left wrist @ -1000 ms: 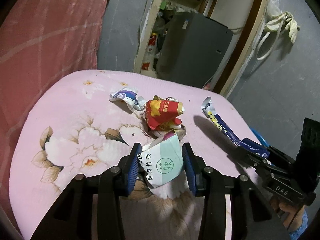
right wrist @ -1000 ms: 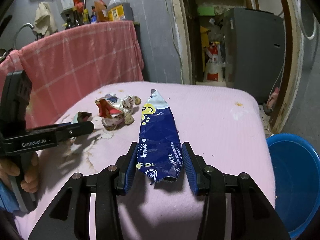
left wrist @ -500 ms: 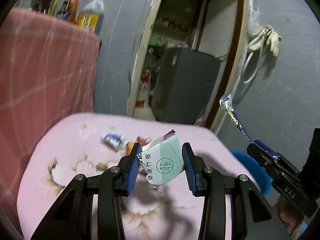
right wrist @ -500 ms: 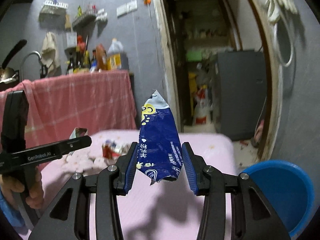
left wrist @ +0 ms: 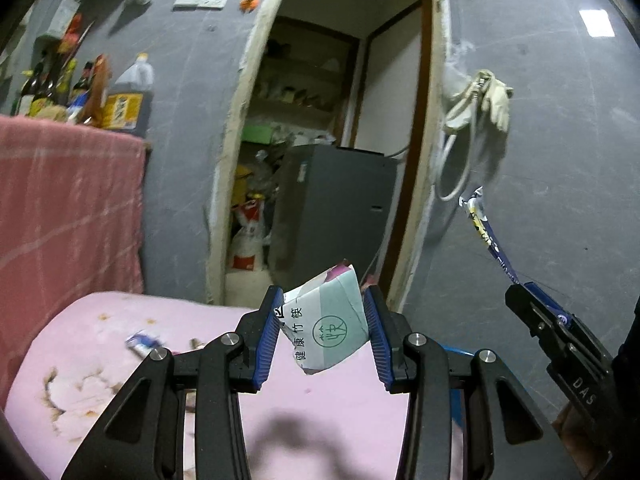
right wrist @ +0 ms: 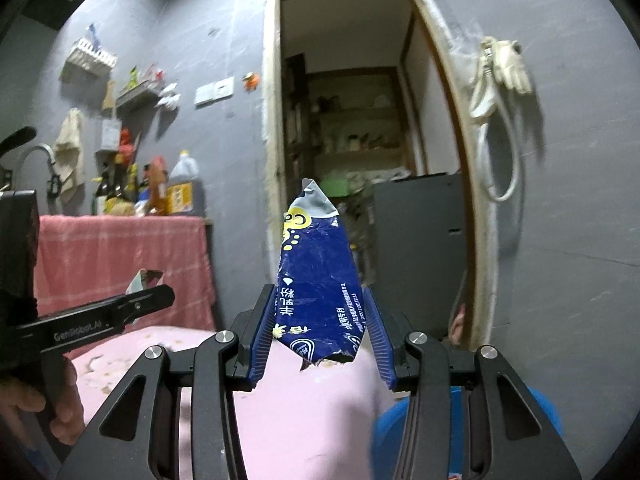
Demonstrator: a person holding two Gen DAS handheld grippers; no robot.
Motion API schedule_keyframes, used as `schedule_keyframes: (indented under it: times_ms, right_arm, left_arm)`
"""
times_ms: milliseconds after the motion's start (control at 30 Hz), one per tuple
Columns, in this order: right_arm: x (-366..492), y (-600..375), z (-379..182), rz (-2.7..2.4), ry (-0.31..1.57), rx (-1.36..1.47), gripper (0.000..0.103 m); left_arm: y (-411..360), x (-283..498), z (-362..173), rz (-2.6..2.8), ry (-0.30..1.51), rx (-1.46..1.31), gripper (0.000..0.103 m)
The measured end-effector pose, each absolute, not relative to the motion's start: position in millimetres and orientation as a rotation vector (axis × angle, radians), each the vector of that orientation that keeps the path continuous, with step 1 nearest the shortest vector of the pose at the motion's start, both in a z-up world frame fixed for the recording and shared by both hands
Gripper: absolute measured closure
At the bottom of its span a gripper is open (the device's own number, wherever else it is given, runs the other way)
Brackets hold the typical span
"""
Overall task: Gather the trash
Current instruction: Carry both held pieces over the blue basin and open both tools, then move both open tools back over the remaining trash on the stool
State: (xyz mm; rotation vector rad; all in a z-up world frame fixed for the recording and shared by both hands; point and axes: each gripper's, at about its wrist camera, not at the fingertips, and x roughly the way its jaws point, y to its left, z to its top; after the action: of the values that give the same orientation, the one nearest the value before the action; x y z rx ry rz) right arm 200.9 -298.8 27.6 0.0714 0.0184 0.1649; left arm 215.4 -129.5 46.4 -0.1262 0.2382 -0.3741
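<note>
Two hand-held tools are raised above a pink flowered worktop [left wrist: 100, 360], each carrying a piece of trash. The left tool [left wrist: 325, 330] pinches a crumpled white and green paper wrapper [left wrist: 330, 326] between its blue pads; the wrapper sticks up and forward from the pads, clear of the worktop. The right tool [right wrist: 320, 328] pinches a long dark blue foil wrapper [right wrist: 318, 272] by its torn lower end, so the wrapper stands upright with its silver tip pointing up. In the left view the right tool [left wrist: 516, 296] shows at the right edge, the blue wrapper [left wrist: 486, 234] rising from it at a slant. In the right view the left tool [right wrist: 160, 294] shows at the left edge, held by a hand [right wrist: 36, 404]. A few scraps of trash [left wrist: 142, 340] lie on the worktop, well apart from both tools. A blue bin [right wrist: 544, 416] sits low beside the worktop, at the right. Behind is a grey wall, an open doorway [right wrist: 348, 120] and a pink cloth [left wrist: 68, 208] draped at the left.
</note>
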Motion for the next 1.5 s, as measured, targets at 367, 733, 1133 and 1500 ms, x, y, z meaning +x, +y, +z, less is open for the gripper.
schedule_keyframes:
  times_ms: [367, 733, 1133, 1500]
  right_arm:
    - [193.7, -361.9, 24.3, 0.015, 0.013, 0.157, 0.062]
    - [203.5, -411.9, 0.9, -0.089, 0.142, 0.261, 0.062]
    - [215.9, -436.3, -20.2, -0.098, 0.271, 0.369, 0.061]
    - [217.5, -440.3, -22.5, -0.102, 0.284, 0.401, 0.059]
  left_arm:
    - [-201.3, 231.6, 47.5, -0.479, 0.251, -0.087, 0.067]
    - [-263.5, 265.4, 25.2, -0.568, 0.416, -0.097, 0.066]
    - [-292.6, 299.5, -6.5, -0.622, 0.633, -0.145, 0.061]
    - [-288.7, 304.6, -15.0, -0.603, 0.684, -0.170, 0.051]
